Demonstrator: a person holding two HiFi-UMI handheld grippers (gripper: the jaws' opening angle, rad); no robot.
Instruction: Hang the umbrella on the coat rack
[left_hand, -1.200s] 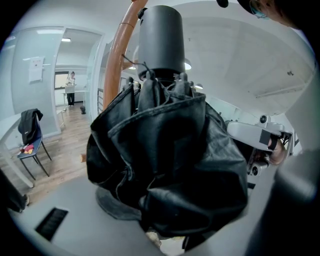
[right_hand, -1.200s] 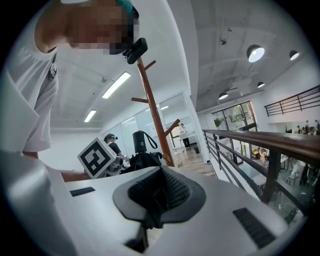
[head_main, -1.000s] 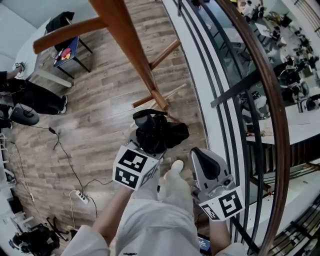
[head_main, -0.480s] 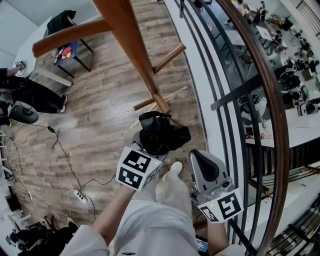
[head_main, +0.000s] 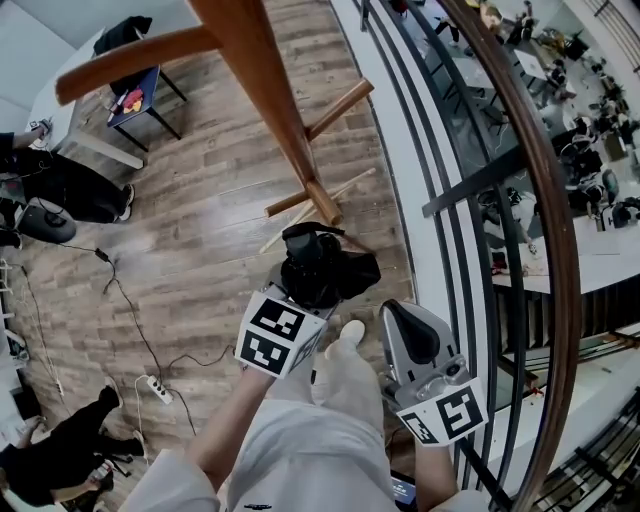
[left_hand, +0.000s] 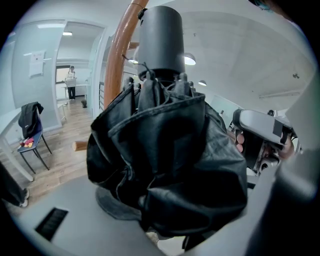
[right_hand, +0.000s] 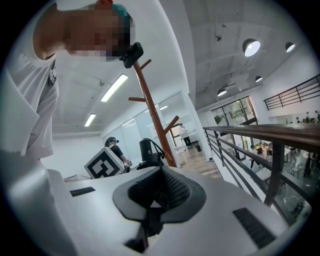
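The folded black umbrella (head_main: 322, 264) is clamped in my left gripper (head_main: 308, 288), whose jaws are shut on its bunched fabric. It fills the left gripper view, the umbrella (left_hand: 170, 165) with its grey handle end pointing up and away. The wooden coat rack (head_main: 268, 100) rises just beyond it, its foot (head_main: 322, 205) on the floor close to the umbrella; the rack's pole (left_hand: 121, 55) shows behind the handle. My right gripper (head_main: 402, 322) hangs beside the left, to its right, shut with nothing between its pads (right_hand: 172, 187). From there the coat rack (right_hand: 152, 115) and umbrella (right_hand: 147, 149) are ahead.
A dark metal railing with a wooden handrail (head_main: 545, 200) runs along the right, with a drop behind it. A chair with a jacket (head_main: 135, 75) stands at the far left. A power strip (head_main: 160, 392) and cables lie on the wood floor. People (head_main: 50, 460) are at the left.
A person in black has come into the bottom left corner of the head view. Both grippers and the umbrella have barely shifted.
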